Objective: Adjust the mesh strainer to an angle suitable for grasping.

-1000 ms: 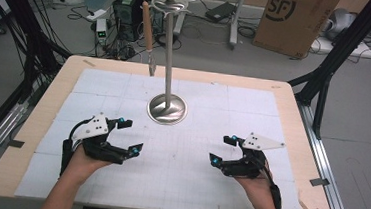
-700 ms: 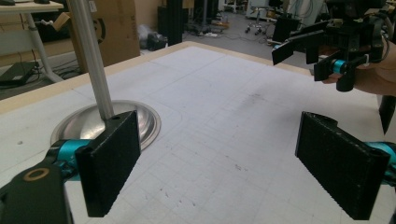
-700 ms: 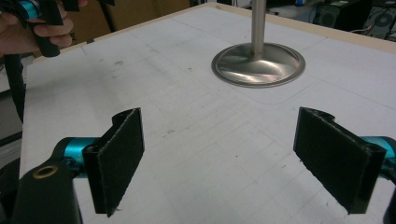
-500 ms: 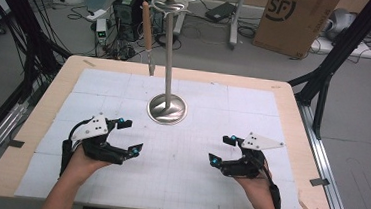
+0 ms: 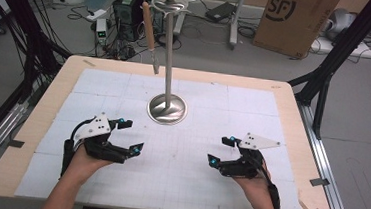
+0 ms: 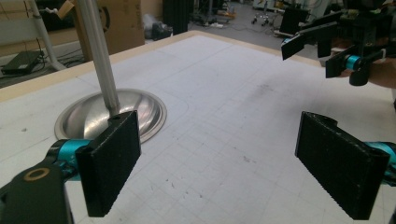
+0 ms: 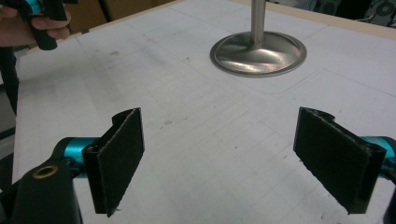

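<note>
Seen from the high view, a polished metal stand [image 5: 166, 108] rises from a round base near the middle of the white gridded surface [image 5: 253, 105], its slim pole running straight up to a hooked crown with a ball on top. A wooden-handled knife [image 5: 150, 34] hangs from that crown to the left of the pole, its long axis vertical, handle uppermost and blade pointing down, its tip ending above the surface's far edge.

The two gripper views cut off the stand's top and the knife; they give the domed base and lower pole at close range, the left gripper view placing the base just beyond its own left jaw.

The left tool [image 5: 130, 136] sits at the near left of the surface, the right tool [image 5: 220, 150] at the near right, well apart, each aimed inward and gripped by a hand [image 5: 85, 159]. Both have their jaws spread wide with only bare mat between them, pinching nothing and touching neither stand nor knife. The left gripper view also catches the right tool [image 6: 322, 46] at upper right, jaws parted.
</note>
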Demonstrator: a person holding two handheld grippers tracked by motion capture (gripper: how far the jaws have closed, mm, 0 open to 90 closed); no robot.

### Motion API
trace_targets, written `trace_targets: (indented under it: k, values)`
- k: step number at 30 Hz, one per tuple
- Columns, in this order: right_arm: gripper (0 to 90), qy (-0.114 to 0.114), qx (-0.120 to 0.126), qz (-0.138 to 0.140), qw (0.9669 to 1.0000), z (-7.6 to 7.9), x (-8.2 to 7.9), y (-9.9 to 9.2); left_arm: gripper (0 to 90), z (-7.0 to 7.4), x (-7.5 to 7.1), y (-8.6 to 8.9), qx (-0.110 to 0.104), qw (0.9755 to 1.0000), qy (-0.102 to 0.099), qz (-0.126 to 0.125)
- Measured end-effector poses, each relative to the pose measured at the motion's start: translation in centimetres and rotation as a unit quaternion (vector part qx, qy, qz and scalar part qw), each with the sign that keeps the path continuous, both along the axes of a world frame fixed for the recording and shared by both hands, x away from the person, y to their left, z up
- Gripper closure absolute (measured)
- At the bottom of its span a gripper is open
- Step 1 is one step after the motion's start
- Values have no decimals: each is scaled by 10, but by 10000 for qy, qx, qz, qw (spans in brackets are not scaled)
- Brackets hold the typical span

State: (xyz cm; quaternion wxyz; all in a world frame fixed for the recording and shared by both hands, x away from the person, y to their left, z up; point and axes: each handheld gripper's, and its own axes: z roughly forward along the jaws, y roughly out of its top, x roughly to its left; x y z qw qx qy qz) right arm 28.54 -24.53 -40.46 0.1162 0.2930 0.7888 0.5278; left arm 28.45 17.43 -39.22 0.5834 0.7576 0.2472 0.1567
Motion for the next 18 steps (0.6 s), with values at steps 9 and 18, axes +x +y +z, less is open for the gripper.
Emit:
trace_targets:
  k: [9, 18]
  values:
    - [155, 94, -215, -140, 9996, -4, -2, 1, 148, -5, 2, -2, 71, 9999, 65, 32]
    - [155, 100, -228, -142, 9996, -5, -1, 0, 149, -4, 2, -2, 42, 10000, 36, 15]
